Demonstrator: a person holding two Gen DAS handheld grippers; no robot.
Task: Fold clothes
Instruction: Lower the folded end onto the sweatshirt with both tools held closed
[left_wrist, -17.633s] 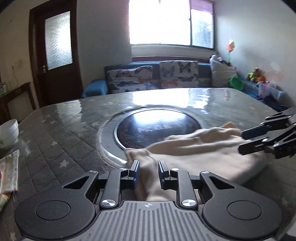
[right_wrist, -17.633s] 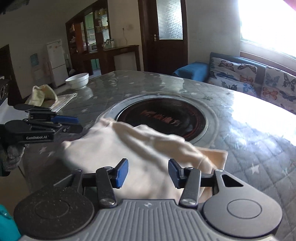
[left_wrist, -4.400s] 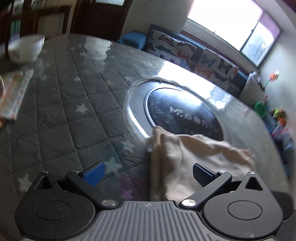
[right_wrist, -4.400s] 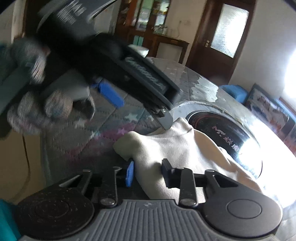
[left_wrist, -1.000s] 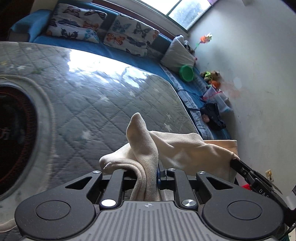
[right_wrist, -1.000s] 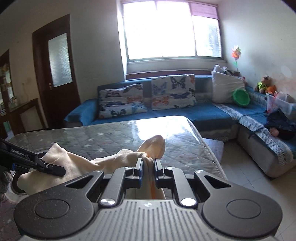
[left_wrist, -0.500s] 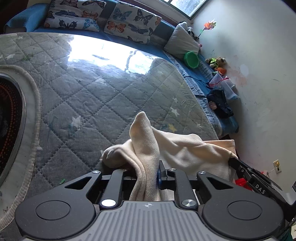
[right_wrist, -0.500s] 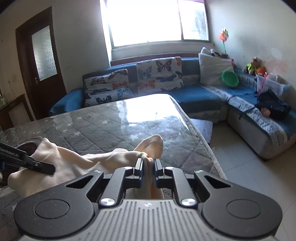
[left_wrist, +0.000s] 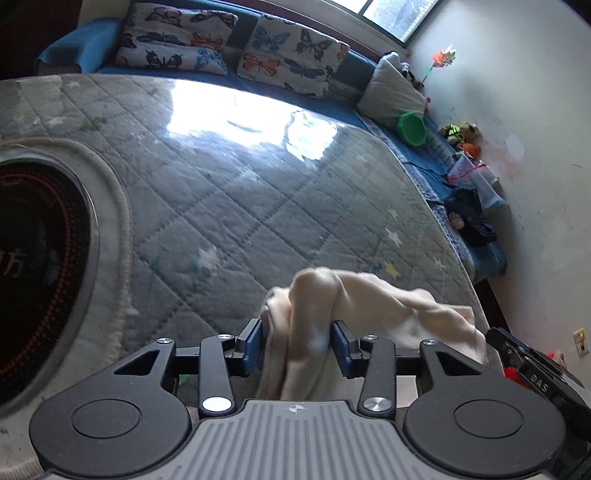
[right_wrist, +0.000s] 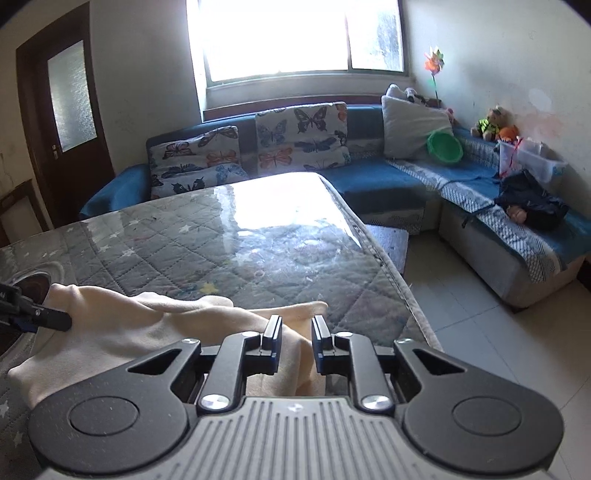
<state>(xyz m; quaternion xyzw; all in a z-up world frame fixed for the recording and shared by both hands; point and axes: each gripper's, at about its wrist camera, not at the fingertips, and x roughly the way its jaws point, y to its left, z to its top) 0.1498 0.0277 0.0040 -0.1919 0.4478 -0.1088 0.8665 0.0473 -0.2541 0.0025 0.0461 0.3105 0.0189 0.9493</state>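
A cream garment (left_wrist: 369, 306) lies bunched near the right end of the quilted table; it also shows in the right wrist view (right_wrist: 147, 325). My left gripper (left_wrist: 297, 345) is open, its blue pads apart on either side of a raised fold of the cloth. My right gripper (right_wrist: 294, 334) is open a little, its fingers just over the garment's near corner, which lies flat on the table. The left gripper's tip (right_wrist: 40, 317) shows at the garment's far left end in the right wrist view.
The table (left_wrist: 229, 177) has a grey star-patterned cover under glossy film and a round dark hotplate (left_wrist: 37, 243) at the left. Its right edge (right_wrist: 391, 273) drops to a tiled floor. A blue corner sofa (right_wrist: 406, 177) with butterfly cushions stands behind.
Both grippers have opened and let go of the garment. The raised cloth tips have slumped down onto the table.
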